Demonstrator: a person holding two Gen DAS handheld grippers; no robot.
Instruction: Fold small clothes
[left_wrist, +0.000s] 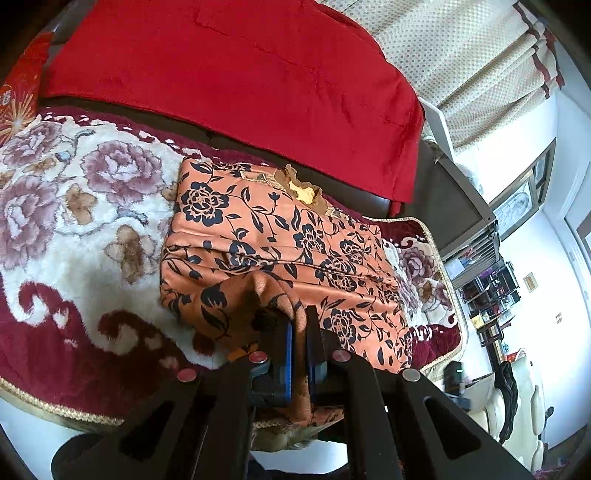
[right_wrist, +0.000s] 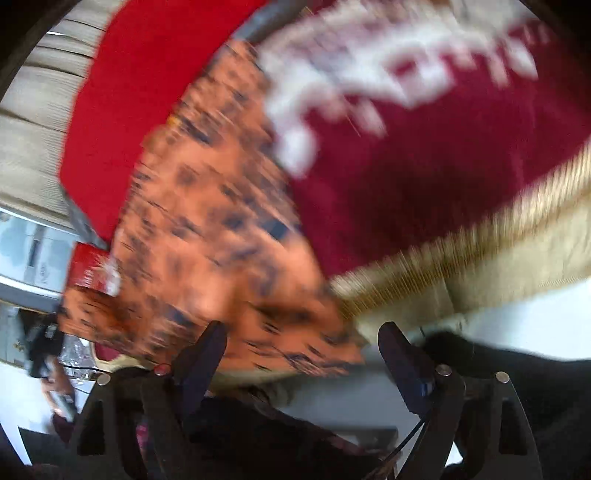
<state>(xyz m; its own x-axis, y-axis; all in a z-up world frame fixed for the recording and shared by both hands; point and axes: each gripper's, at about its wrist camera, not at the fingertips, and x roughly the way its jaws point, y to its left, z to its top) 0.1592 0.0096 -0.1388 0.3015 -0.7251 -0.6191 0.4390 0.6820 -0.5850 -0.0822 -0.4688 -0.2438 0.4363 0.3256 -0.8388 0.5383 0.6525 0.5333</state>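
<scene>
1. Floral blanket (left_wrist: 66, 206): cream and maroon, spread to the left of the left hand-held gripper and beneath the garment.
2. Orange floral garment (left_wrist: 273, 236): partly folded, lying on the blanket directly ahead of the left hand-held gripper.
3. Left hand-held gripper (left_wrist: 300, 321): jaws closed on a raised fold of the garment's near edge.
4. Red cloth (left_wrist: 236, 74): draped beyond the garment, farther ahead.
5. Right hand-held gripper (right_wrist: 306, 343): jaws spread wide, pads clear of the blurred garment (right_wrist: 207, 229) just ahead of them.
</scene>
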